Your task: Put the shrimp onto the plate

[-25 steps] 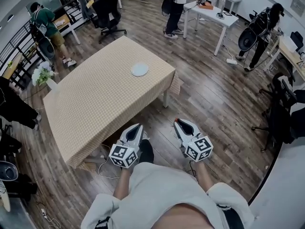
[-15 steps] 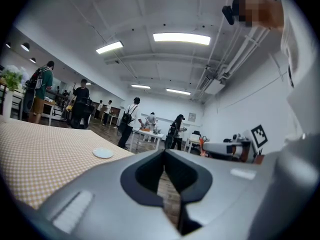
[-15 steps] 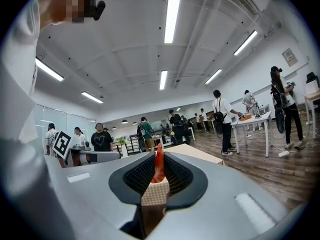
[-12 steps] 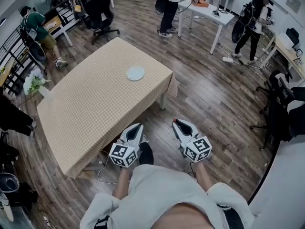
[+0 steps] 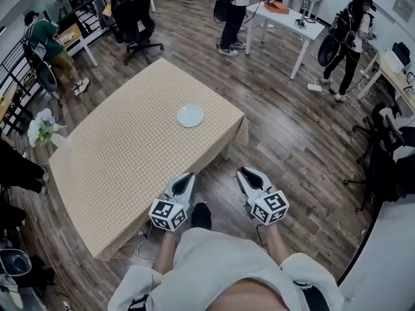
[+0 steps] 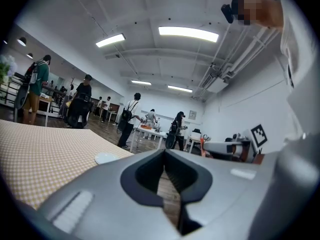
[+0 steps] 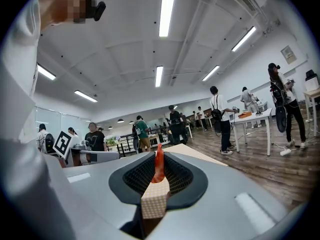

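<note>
A white plate [image 5: 190, 115] lies empty near the far right corner of the table [image 5: 123, 161], which has a tan checked cloth. My right gripper [image 5: 242, 173] hangs over the wooden floor just off the table's near right side. It is shut on the shrimp [image 7: 159, 165], a thin orange-red piece that stands upright between its pads. My left gripper [image 5: 185, 181] is held beside it at the table's near edge, shut with nothing in it. In the left gripper view the plate [image 6: 106, 158] shows low on the left, on the cloth.
Several people stand around a white desk [image 5: 285, 19] at the back right. A black office chair [image 5: 137, 19] is behind the table. A vase of flowers [image 5: 42, 128] stands at the table's left. More chairs [image 5: 389, 161] line the right wall.
The table and plate have drawn closer and lower in the head view. Both grippers stay low in front of the body, the right still holding the shrimp.
</note>
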`<control>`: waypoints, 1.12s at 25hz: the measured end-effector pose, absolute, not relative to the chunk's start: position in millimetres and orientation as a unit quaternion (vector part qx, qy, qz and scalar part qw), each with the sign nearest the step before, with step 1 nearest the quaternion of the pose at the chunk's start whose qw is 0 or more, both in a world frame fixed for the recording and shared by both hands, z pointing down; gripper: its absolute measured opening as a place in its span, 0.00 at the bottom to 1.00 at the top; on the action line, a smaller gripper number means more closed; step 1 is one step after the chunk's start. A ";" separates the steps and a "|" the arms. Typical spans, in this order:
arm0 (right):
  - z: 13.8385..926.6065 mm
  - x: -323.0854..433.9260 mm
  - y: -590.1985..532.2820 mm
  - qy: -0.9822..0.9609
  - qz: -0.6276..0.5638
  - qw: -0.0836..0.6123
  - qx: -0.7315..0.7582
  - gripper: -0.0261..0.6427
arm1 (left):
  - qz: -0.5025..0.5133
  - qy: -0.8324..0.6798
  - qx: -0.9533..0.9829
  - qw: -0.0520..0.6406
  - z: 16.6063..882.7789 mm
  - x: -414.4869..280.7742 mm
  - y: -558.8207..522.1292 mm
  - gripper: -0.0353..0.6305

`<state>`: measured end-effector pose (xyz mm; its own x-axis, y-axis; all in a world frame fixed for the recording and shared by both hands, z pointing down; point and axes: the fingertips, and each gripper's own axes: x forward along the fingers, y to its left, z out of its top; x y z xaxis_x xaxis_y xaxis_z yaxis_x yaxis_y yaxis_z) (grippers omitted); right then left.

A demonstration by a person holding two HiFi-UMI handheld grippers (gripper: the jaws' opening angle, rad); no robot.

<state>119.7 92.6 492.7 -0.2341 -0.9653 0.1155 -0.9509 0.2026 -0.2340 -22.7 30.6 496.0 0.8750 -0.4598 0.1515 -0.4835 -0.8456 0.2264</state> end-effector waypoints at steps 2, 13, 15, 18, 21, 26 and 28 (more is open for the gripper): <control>496.7 122.9 68.8 0.772 -0.135 0.029 -0.620 0.12 | 0.048 -0.246 0.960 0.129 496.1 -20.7 6.9 0.07; 490.7 106.7 -67.2 0.783 -0.142 0.013 -0.606 0.12 | 0.040 -0.268 0.952 0.144 492.9 -41.2 -120.7 0.07; 487.0 103.7 -85.6 0.785 -0.140 0.010 -0.604 0.12 | 0.037 -0.271 0.951 0.146 491.3 -45.1 -138.7 0.07; 481.0 100.2 -113.2 0.787 -0.131 0.008 -0.603 0.12 | 0.029 -0.273 0.951 0.143 487.1 -48.9 -165.7 0.07; 473.5 97.9 -136.6 0.788 -0.124 0.006 -0.604 0.12 | 0.023 -0.273 0.951 0.143 481.6 -50.8 -186.9 0.07; 462.4 93.8 -172.6 0.789 -0.112 0.007 -0.604 0.12 | 0.016 -0.272 0.953 0.134 471.0 -55.5 -220.7 0.07; 462.9 92.2 -183.6 0.790 -0.112 0.006 -0.603 0.12 | 0.015 -0.275 0.952 0.134 470.9 -59.1 -230.7 0.07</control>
